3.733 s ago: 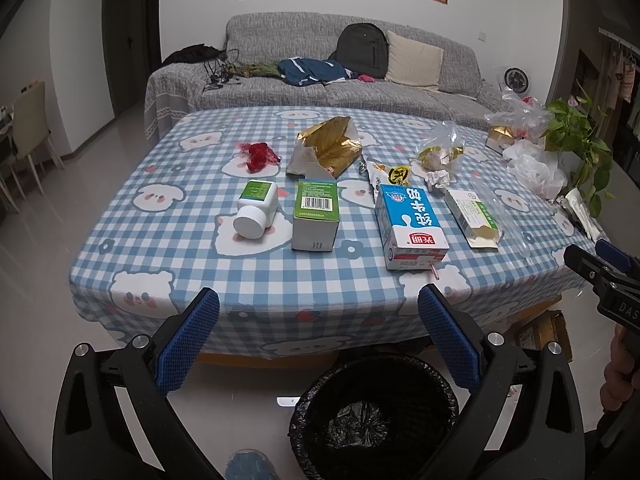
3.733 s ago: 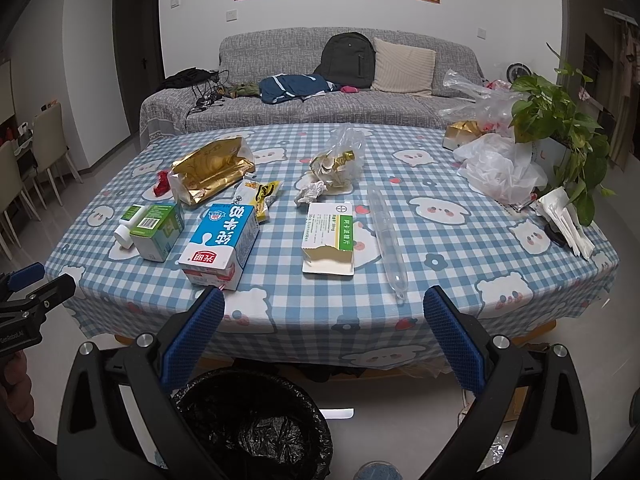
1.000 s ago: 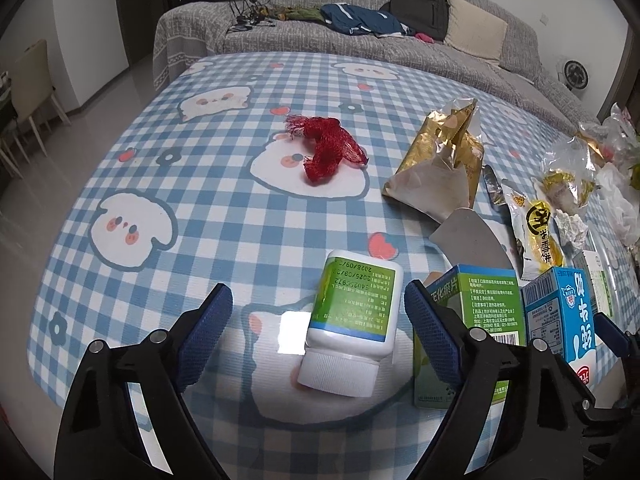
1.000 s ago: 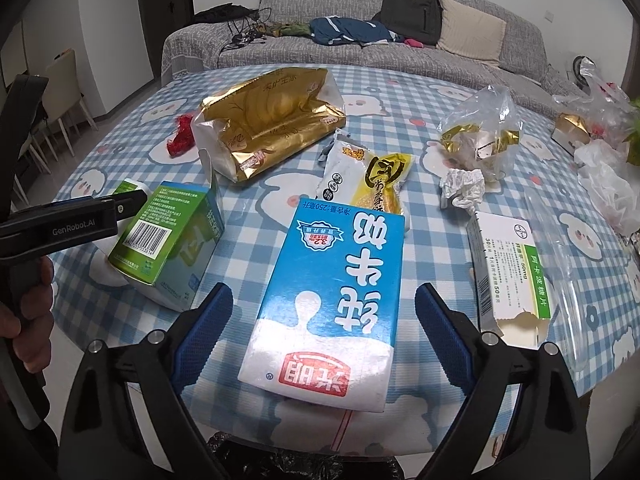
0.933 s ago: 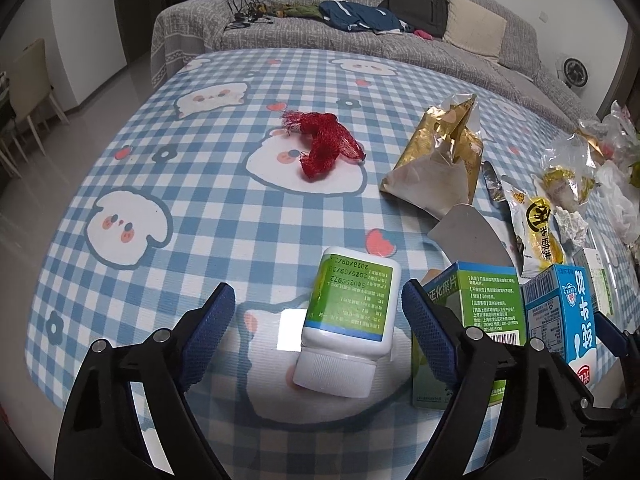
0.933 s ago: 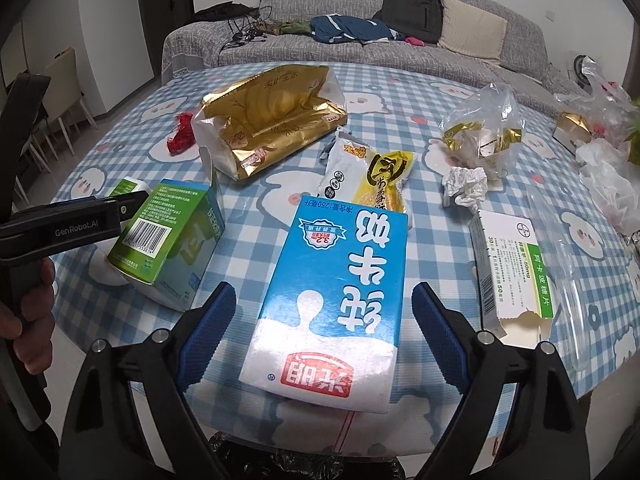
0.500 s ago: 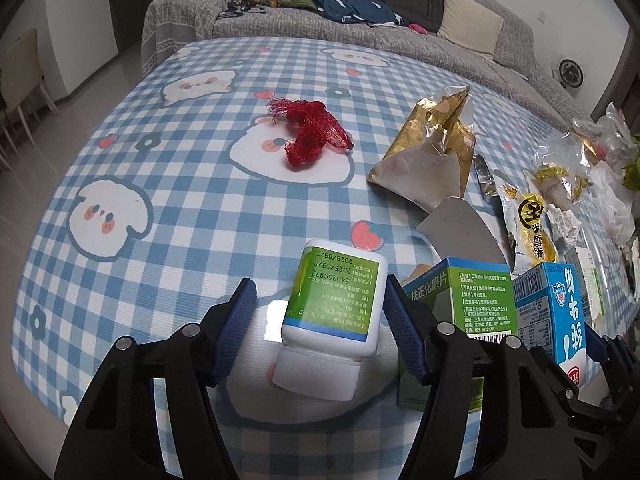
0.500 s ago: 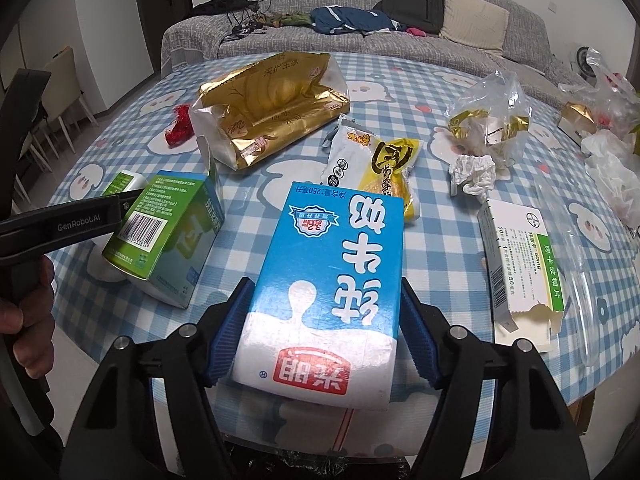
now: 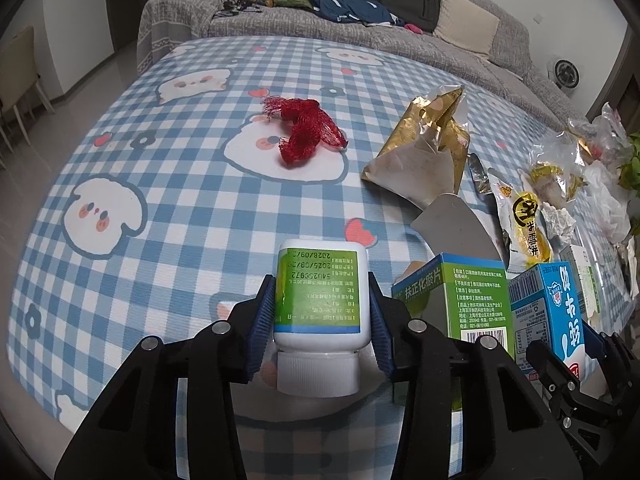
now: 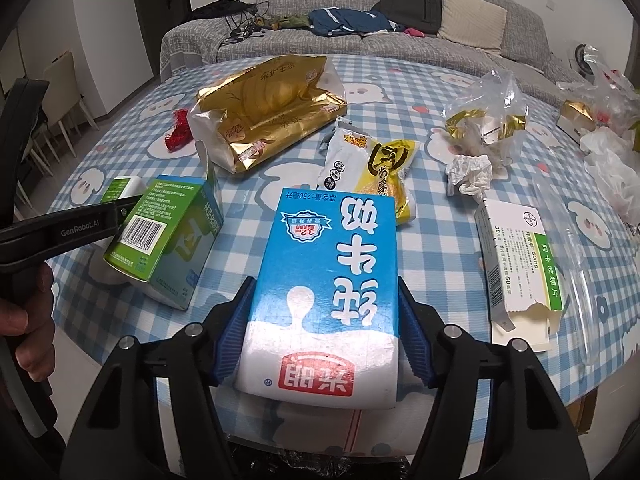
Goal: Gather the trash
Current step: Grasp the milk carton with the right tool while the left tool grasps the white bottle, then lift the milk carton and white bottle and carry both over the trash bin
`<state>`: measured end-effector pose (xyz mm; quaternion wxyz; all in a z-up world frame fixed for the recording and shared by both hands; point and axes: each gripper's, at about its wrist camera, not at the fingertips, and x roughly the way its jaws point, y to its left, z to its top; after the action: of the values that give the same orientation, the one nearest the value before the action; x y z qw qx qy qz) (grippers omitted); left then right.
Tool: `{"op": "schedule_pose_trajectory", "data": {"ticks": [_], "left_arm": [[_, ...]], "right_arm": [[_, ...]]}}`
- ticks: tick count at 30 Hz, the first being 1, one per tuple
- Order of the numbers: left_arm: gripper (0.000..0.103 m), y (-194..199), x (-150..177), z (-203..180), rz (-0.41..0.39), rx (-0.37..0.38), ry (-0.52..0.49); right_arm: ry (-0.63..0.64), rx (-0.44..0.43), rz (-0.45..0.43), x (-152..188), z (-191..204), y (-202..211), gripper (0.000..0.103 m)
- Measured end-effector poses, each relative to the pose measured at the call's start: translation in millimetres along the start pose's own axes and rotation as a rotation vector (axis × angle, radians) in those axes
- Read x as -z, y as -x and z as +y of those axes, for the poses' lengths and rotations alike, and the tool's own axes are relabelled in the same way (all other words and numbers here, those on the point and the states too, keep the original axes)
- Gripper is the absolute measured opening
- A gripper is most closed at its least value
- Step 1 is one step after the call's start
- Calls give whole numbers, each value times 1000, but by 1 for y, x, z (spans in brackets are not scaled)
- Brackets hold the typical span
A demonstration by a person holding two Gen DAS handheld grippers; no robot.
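Note:
My left gripper (image 9: 322, 320) is shut on a white pill bottle (image 9: 322, 296) with a green label, lying on the checked tablecloth (image 9: 160, 200), cap toward me. My right gripper (image 10: 324, 328) is shut on a blue and white milk carton (image 10: 328, 276) lying flat near the table's front edge. The carton also shows in the left wrist view (image 9: 548, 316). A green medicine box (image 9: 460, 300) lies between the two; it also shows in the right wrist view (image 10: 168, 232).
Red netting (image 9: 304, 136), a gold foil bag (image 10: 264, 108), a yellow snack wrapper (image 10: 384, 176), crumpled tissue (image 10: 470, 176), a clear bag (image 10: 488, 120) and a white and green box (image 10: 520, 264) lie on the table. A sofa (image 10: 400, 36) stands behind.
Both grippers moved from above the bin to the table. The left jaws closed on the pill bottle and the right jaws closed on the milk carton.

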<state>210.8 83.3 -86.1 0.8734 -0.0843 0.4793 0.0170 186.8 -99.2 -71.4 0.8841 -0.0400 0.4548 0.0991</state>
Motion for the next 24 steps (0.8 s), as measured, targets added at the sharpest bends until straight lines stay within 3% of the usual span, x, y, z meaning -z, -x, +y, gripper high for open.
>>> {"op": "schedule_pose_trajectory", "data": {"ticks": [24], "left_arm": [[42, 55, 31, 1, -57, -33, -13]], "right_arm": [[-10, 8, -46, 17, 0, 41, 62]]}}
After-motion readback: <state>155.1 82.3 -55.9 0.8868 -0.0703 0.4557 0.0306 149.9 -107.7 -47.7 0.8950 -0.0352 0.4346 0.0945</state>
